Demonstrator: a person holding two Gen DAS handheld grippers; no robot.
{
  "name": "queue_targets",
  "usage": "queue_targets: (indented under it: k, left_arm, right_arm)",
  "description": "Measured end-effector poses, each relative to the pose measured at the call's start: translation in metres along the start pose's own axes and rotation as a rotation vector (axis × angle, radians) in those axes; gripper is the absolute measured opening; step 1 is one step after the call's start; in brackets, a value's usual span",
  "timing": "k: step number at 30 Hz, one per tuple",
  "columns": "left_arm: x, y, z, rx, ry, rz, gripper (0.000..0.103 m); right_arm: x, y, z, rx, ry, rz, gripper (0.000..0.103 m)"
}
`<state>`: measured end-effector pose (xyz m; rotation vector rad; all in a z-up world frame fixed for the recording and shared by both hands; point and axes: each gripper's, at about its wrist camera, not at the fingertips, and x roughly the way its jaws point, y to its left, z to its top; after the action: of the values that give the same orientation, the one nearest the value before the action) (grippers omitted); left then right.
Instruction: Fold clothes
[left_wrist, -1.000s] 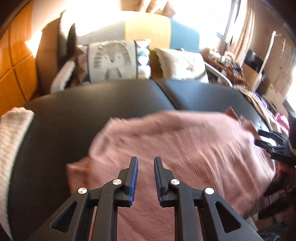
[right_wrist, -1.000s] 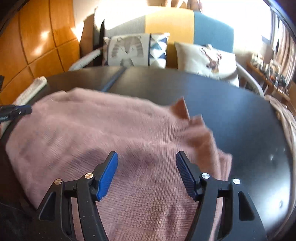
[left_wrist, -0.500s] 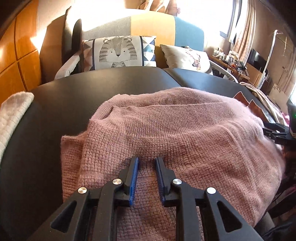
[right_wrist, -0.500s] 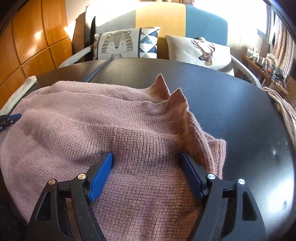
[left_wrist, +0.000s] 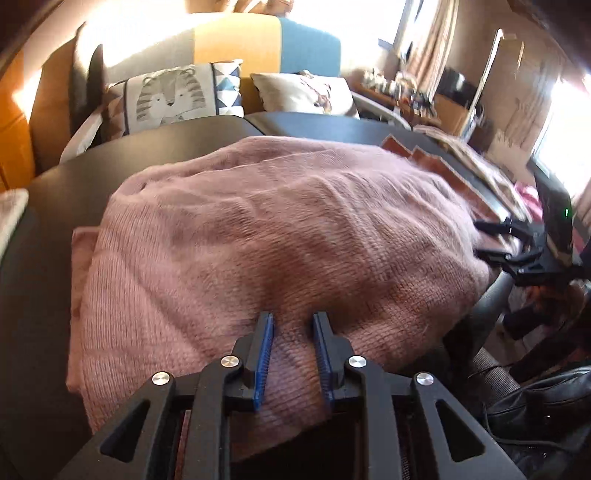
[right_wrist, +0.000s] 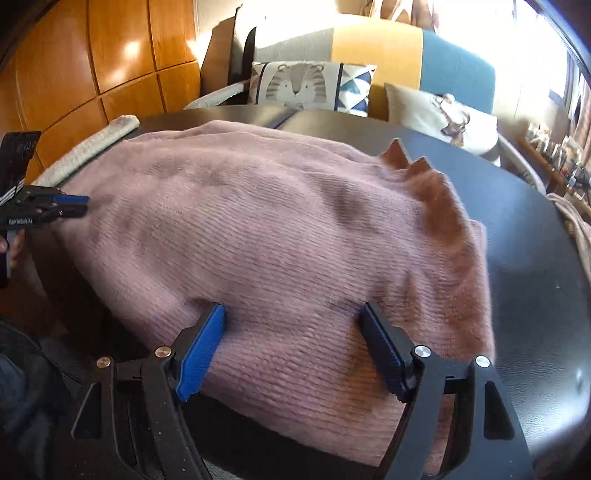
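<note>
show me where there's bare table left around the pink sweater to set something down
Free: the dark table right of the pink sweater, and the strip between its left edge and the white knit cloth. Crowded: the near edge, where both grippers straddle the sweater.

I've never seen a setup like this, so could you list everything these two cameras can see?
Pink knitted sweater: one, dusty pink, spread over the table.
Round black table: one, black, under the sweater.
Tiger-print cushion: one, grey and white, on the sofa behind.
Deer-print cushion: one, cream, beside it.
White knitted cloth: one, far left table edge.
Left hand-held gripper: black with blue pads, jaws opening around a sweater fold.
Right hand-held gripper: same colours, wide over the sweater's near edge.
</note>
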<state>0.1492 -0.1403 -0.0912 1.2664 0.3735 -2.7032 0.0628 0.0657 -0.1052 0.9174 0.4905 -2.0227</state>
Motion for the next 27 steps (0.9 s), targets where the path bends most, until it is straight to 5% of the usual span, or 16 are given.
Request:
queue_targets:
  k: [4,8,12,16,20,27]
  left_arm:
    - [-0.001,0.003,-0.005,-0.008,-0.019,-0.016,0.023]
    - [-0.008,-0.003,0.007,-0.050,0.017,-0.019,0.023]
    - [-0.023,-0.037,0.029,0.008,-0.039,-0.076,0.023]
    - [-0.009,-0.070,0.045,0.059,-0.046,-0.138,0.023]
    - [0.019,-0.076,0.037,0.049,0.009,-0.125,0.023]
    - [0.017,-0.067,0.033,0.010,0.006,-0.165,0.023]
  right_arm:
    - [0.005,-0.004,-0.003,-0.015,-0.015,0.005,0.082]
    - [-0.001,0.006,0.015,0.035,0.064,-0.019,0.082]
    - [-0.020,0.039,0.042,-0.001,-0.047,0.036,0.082]
    - [0.000,0.072,0.056,-0.050,-0.043,0.110,0.082]
    - [0.031,0.087,0.044,-0.096,0.044,0.098,0.084]
    - [0.031,0.085,0.037,-0.099,0.046,0.084,0.085]
